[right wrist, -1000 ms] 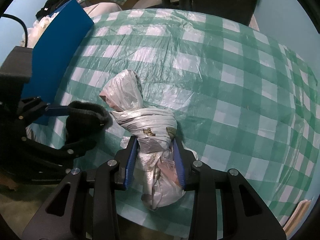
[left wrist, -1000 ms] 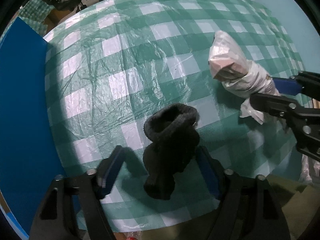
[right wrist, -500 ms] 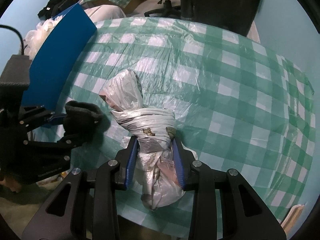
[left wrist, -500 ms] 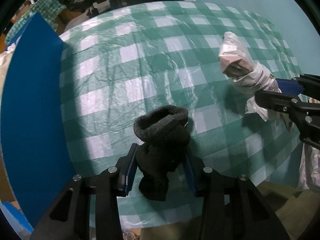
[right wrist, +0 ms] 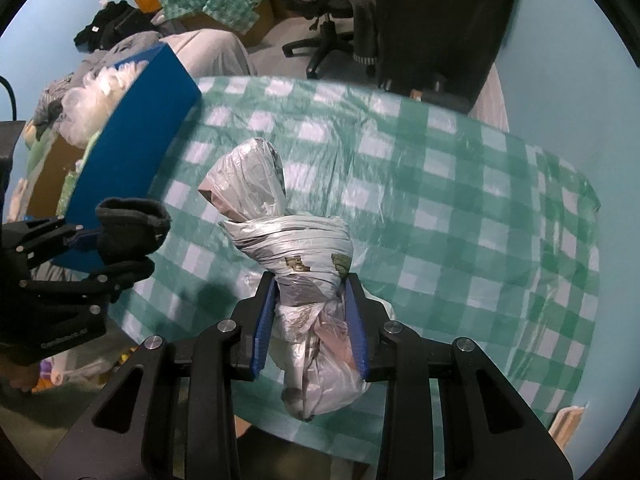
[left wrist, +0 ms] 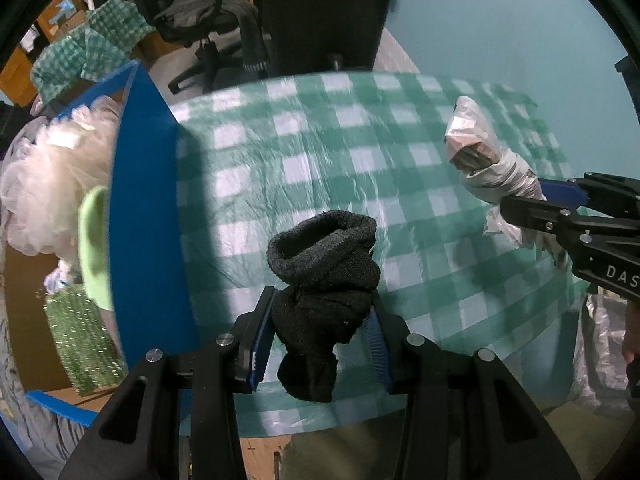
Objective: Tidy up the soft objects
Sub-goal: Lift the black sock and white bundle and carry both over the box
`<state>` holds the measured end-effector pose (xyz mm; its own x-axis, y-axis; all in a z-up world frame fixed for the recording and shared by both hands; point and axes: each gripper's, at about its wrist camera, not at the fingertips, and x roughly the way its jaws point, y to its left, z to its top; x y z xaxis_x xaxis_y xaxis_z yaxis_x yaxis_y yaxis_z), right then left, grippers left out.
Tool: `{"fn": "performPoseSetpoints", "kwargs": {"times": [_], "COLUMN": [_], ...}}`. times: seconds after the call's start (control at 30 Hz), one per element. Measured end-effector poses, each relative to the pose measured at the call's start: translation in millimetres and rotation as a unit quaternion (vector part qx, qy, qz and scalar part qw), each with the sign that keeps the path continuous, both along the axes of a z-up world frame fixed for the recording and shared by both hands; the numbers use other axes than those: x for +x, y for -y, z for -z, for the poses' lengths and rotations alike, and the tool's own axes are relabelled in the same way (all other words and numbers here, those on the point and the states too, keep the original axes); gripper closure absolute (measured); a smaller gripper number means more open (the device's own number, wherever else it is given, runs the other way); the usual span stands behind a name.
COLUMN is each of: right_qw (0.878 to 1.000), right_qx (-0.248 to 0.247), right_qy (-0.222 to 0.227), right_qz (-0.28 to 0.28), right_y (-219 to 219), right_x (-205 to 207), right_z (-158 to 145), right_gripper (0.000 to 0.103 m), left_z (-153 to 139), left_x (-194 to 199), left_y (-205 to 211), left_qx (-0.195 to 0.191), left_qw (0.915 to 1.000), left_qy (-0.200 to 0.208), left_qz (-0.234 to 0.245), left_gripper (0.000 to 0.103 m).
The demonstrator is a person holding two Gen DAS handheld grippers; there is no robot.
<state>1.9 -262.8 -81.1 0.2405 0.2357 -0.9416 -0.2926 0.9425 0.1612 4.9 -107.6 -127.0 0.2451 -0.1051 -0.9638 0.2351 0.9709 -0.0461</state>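
Left gripper [left wrist: 322, 332] now clamped on black sock [left wrist: 324, 280]; 1 s ago fingers stood wide apart around it. Sock lifted clear of checked tablecloth [left wrist: 320, 152], near edge. Right gripper [right wrist: 310, 316] unchanged, pinching knotted plastic bag bundle [right wrist: 292, 248], also raised. Blue bin [left wrist: 144, 208] with soft items now in view at left. Judgement: both pickups done, carry to bin likely next.

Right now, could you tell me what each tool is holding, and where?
Left tool: black sock, mid-body. Right tool: knotted plastic bag, just below its knot.
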Motion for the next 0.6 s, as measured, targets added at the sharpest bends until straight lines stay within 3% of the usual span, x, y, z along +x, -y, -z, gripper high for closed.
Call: {"fn": "performPoseSetpoints", "kwargs": {"times": [0.6], "right_qw": [0.999], "right_qx": [0.021], "right_qy": [0.038], "right_qz": [0.000], "right_y": [-31.8], "right_x": [8.0], "right_z": [-66.6], "right_gripper": [0.071], "left_z": [-63.9], "left_x": [4.4], "left_y": [-31.7], "left_qx": [-0.023], "left_qw": [0.9985], "left_qy": [0.046], "left_qz": [-0.021], "left_gripper": [0.060]}}
